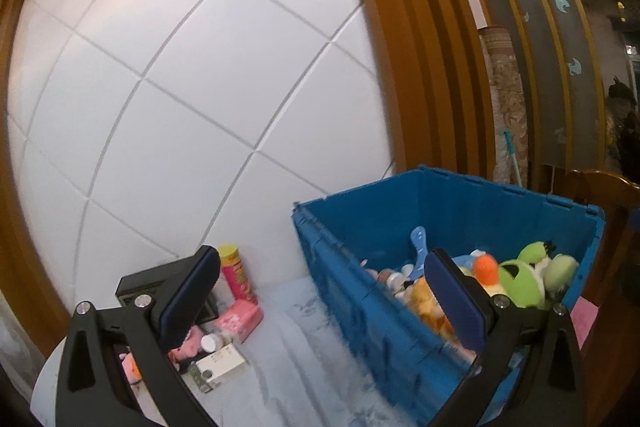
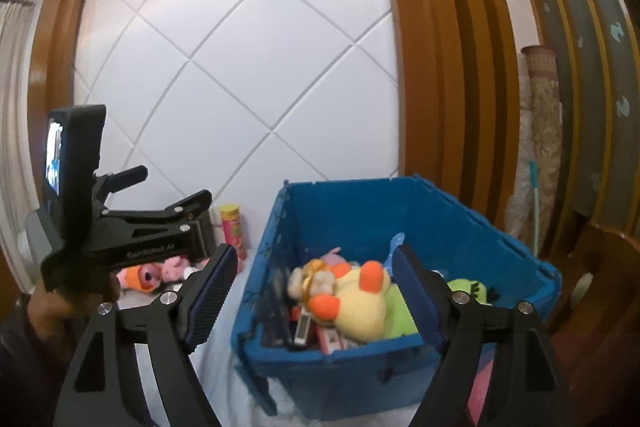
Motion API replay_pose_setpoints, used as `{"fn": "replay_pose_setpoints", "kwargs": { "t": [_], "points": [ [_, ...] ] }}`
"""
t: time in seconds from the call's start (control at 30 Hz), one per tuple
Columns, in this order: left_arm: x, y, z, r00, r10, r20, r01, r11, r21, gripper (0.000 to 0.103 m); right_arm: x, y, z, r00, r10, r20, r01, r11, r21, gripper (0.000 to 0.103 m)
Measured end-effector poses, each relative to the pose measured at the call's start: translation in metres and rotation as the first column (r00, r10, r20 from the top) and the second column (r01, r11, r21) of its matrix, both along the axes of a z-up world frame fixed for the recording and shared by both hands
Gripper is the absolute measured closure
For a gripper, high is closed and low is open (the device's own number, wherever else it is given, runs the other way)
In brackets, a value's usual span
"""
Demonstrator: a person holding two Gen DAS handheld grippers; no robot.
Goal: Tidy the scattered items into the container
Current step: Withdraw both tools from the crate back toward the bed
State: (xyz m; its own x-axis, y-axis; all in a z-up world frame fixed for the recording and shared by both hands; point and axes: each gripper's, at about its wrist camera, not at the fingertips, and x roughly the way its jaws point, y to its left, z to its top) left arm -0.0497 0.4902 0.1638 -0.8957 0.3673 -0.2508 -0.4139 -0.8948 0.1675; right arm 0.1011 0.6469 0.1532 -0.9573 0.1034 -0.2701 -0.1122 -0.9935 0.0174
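Both tools are spread wide and hold nothing: the left tool [image 1: 320,291] beside the blue crate [image 1: 400,311], the right tool [image 2: 312,291] above its plush duck [image 2: 360,303]

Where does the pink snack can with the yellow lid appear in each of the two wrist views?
Left wrist view: the pink snack can stands upright at lower left of centre, against the white wall, left of the blue crate.
Right wrist view: the can stands left of centre, between the left gripper and the crate.
Shared landmark: the blue crate, to the can's right in both.
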Motion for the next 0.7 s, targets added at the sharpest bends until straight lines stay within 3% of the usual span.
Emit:
{"fn": "replay_pose_setpoints", "kwargs": {
  "t": [0.1,0.5,0.7],
  "points": [
    [0.008,-0.025,-0.007,1.000,0.010,0.004,-0.010,1.000,-0.003,0.000,0.009,-0.022,-0.009,1.000,-0.003,0.001,0.003,1.000,0.014,0.012],
    [0.058,-0.105,-0.046,0.997,-0.058,0.044,0.061,0.995,-0.078,0.000,0.049,-0.103,-0.036,0.994,-0.102,0.033,0.102,0.995,-0.010,0.007],
    [0.084,-0.119,-0.062,0.989,-0.123,0.077,0.129,0.989,-0.078,0.000,0.083,-0.135,-0.048,0.981,-0.180,0.071,0.180,0.984,0.018,0.005]
  ]
}}
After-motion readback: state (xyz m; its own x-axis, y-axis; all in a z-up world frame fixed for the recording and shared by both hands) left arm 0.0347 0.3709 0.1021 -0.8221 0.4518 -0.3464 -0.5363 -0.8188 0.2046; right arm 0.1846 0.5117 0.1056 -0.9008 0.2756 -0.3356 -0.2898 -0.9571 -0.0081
